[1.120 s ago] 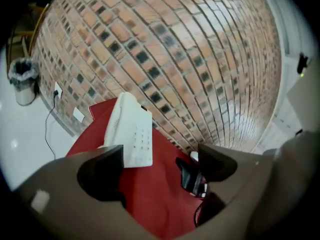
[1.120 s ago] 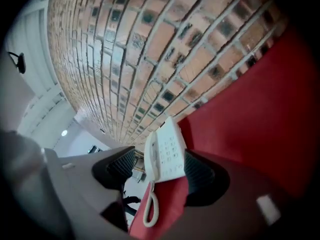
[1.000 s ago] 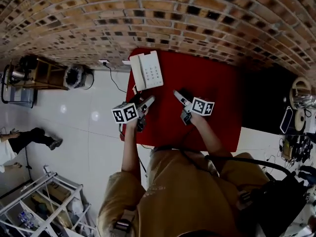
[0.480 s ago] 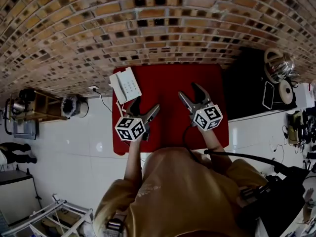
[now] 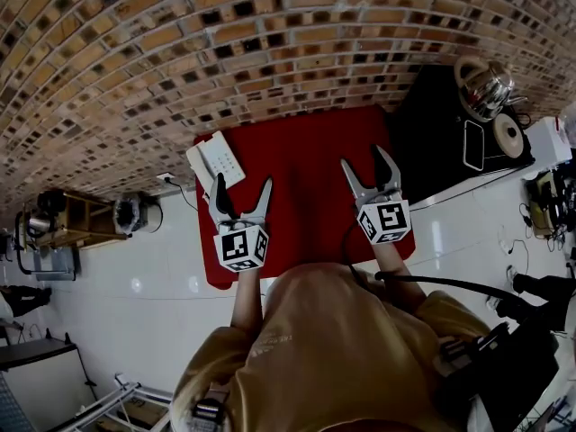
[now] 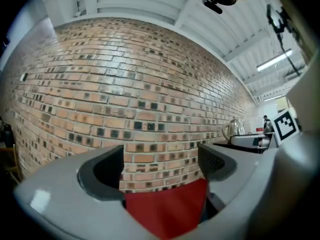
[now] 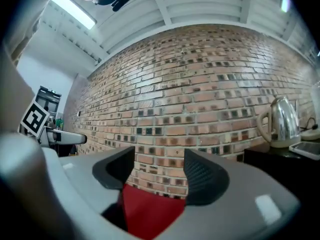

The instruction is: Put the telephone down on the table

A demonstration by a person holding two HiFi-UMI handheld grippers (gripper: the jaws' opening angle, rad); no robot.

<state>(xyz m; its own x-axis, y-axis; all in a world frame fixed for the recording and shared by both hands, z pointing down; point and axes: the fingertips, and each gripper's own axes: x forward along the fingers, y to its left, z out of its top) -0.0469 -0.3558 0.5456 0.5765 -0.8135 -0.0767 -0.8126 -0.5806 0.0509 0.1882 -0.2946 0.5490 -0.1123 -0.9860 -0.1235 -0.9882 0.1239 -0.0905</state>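
Head view: the camera sits above the person and looks steeply down onto the red cloth-covered table and the brown brick wall behind it. It is set well back, so the white tiled floor shows on both sides.

Left gripper view: the camera rides on the left gripper, close behind its grey jaws, and faces nearly level at the wall.

Right gripper view: the same arrangement on the right gripper.

Shared field: all three views take in the wall, the red cloth and the steel kettle (towards the right edge in both gripper views). Each gripper view catches the other gripper's marker cube at its margin.
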